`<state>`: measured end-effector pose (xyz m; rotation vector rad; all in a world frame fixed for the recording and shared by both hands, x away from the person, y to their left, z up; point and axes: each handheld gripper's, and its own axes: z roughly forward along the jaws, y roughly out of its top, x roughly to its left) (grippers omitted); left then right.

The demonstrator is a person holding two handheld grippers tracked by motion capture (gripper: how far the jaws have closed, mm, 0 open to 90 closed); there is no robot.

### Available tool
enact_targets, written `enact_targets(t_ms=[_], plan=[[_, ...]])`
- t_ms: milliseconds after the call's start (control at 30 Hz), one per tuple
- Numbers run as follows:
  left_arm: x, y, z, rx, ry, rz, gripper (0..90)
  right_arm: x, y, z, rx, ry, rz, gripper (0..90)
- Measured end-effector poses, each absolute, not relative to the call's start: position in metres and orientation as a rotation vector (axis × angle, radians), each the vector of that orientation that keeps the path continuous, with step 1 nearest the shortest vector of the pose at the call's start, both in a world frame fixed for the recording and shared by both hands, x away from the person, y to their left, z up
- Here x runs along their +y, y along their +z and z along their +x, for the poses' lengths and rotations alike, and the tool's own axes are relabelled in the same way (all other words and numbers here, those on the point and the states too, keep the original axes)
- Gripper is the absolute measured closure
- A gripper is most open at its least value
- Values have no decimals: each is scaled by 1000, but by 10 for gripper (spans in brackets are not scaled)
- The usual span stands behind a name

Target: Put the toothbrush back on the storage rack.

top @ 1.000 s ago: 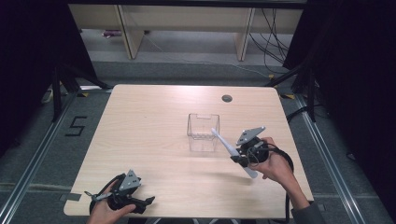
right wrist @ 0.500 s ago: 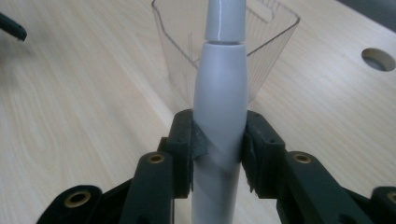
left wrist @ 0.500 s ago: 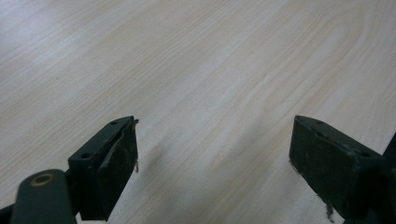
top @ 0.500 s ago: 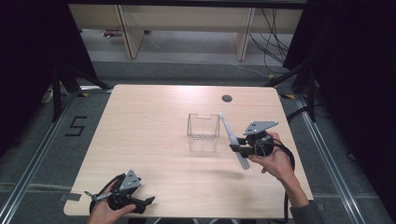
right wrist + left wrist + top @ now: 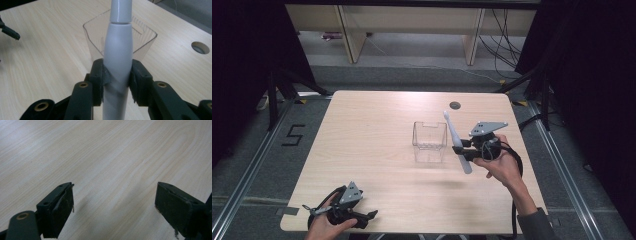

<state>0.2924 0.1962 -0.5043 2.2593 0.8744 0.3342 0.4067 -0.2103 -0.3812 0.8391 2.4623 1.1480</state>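
Lab recording bay; black curtains [image 5: 242,75], bare table [image 5: 377,135], floor cables [image 5: 492,75]

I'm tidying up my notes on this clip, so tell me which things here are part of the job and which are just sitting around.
Part of the job:
- white electric toothbrush, clamped in the right gripper
- clear plastic square container

Just lying about:
- left gripper, jaws open, idle over the light wooden table
- round cable hole in the tabletop
- wooden shelving behind

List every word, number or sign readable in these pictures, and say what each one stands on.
"5": a black numeral marked on the grey floor left of the light wooden table.
No lettering can be made out on the white electric toothbrush, the clear plastic square cup or the black two-jaw grippers.
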Motion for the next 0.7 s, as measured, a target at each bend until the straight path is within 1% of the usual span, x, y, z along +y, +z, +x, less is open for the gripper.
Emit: enact_targets(t_ms=[67, 700], plan=[[196, -504, 292, 874, 342, 2259, 148, -208, -378, 407, 2458, 1165, 880, 667], [196, -504, 293, 870, 343, 2265, 148, -186, -355, 422, 2414, 1282, 835, 667]])
